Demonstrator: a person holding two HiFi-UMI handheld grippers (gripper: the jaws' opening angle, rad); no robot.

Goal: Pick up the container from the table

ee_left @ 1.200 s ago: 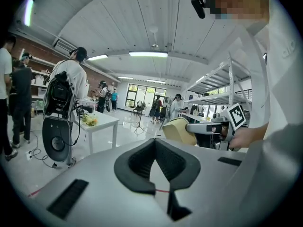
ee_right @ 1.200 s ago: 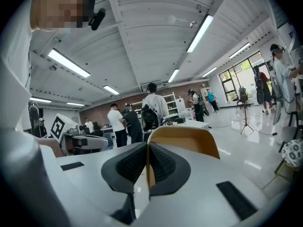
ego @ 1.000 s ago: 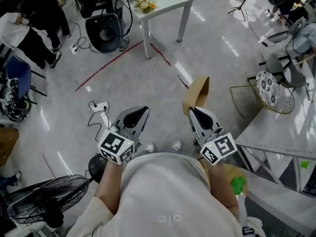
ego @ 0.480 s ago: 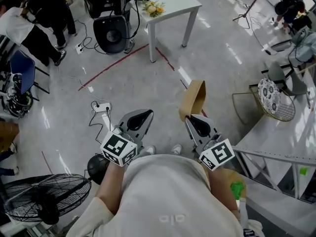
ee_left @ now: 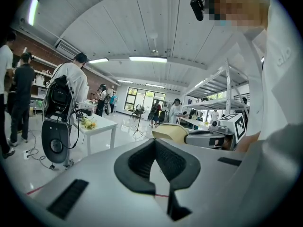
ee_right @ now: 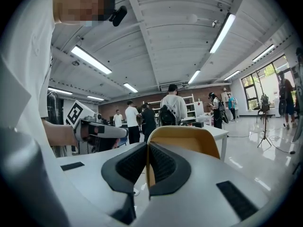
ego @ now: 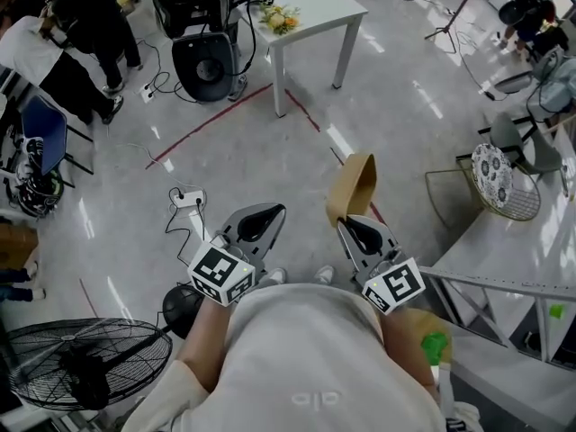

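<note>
The pick-up looks done, as far as a judgement goes: the tan, thin-walled open container [ego: 354,187] hangs in the air over the glossy grey floor [ego: 270,142], resting on no surface. It is well apart from the white square-topped table [ego: 315,12] at 12 o'clock in the head view. What may remain is only to keep it steady or carry it wherever it belongs. The right gripper [ego: 346,222] has its jaws drawn narrow on one wall of the container. The right gripper view shows the black ribbed pads [ee_right: 163,162] pressed on either side of that tan wall, the rim arching above them. From the jaw tips the container stands out toward 12 o'clock, its open side facing the camera on that gripper. The left gripper [ego: 274,211] sits at 9 o'clock of the right one, apart from it. Its jaws are closed tip to tip with nothing between them, and the container lies toward 2 o'clock of them.
</note>
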